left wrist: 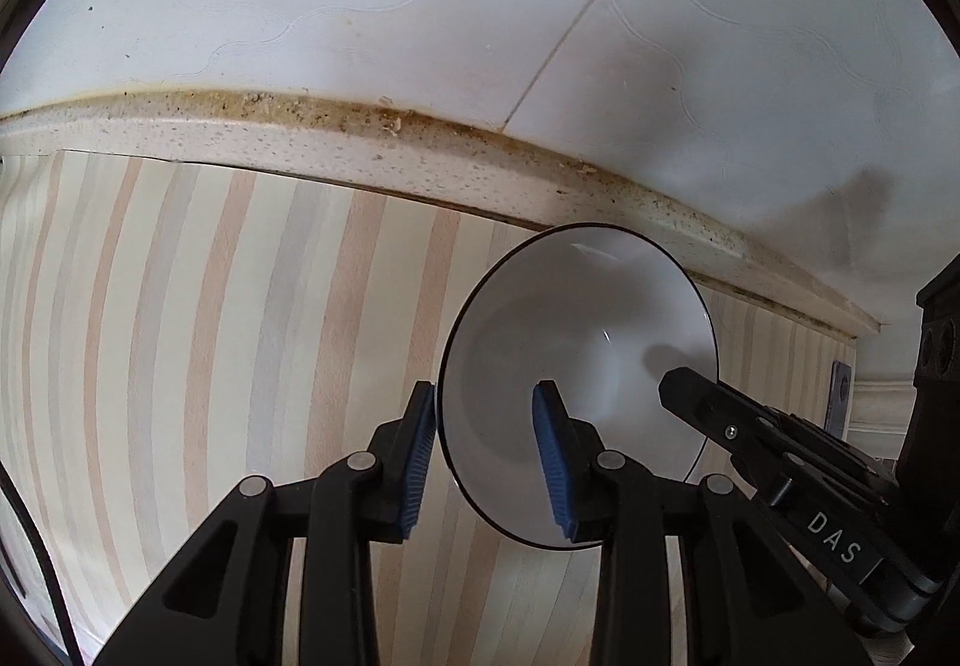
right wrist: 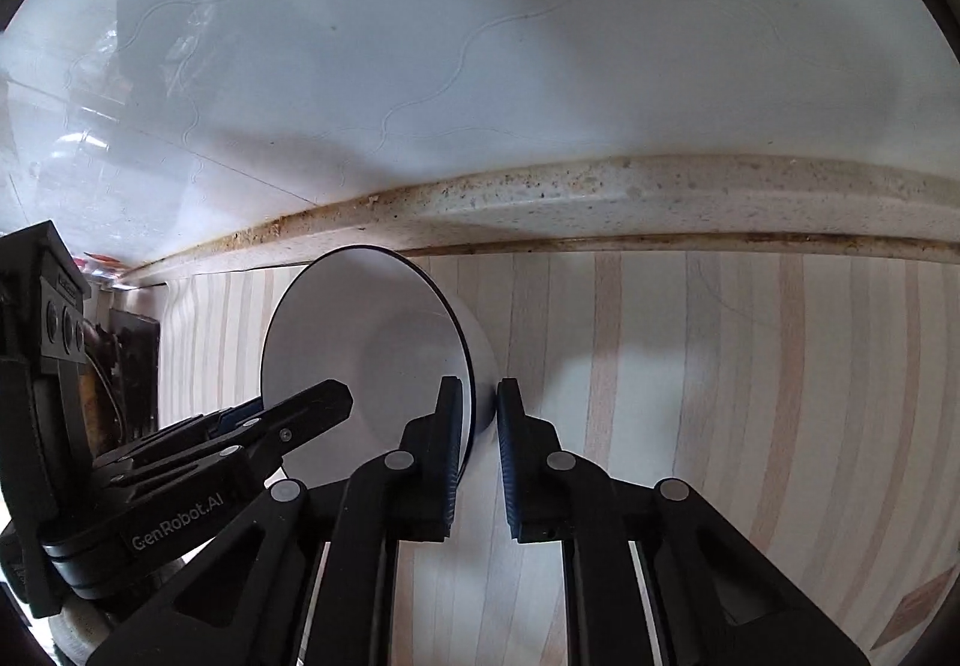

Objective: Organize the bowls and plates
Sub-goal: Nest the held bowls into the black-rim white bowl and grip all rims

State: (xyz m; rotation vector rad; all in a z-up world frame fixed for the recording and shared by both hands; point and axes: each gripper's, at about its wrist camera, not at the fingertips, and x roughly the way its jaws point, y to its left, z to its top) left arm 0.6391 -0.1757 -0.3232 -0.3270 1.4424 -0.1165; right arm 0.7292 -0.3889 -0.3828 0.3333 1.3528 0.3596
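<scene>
Left wrist view: left tool point(left wrist: 483, 462) straddles, right tool point(right wrist: 480, 429) clamps the tilted white black-rimmed ceramic bowl's point(left wrist: 576, 342) opposite rims, likely steadying it.

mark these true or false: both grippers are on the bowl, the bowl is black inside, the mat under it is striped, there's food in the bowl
1. Both grippers are on the bowl. True: the left gripper and the right gripper each straddle its rim.
2. The bowl is black inside. False: it is white, with a thin dark rim.
3. The mat is striped. True.
4. There is food in the bowl. False: it is empty.
</scene>
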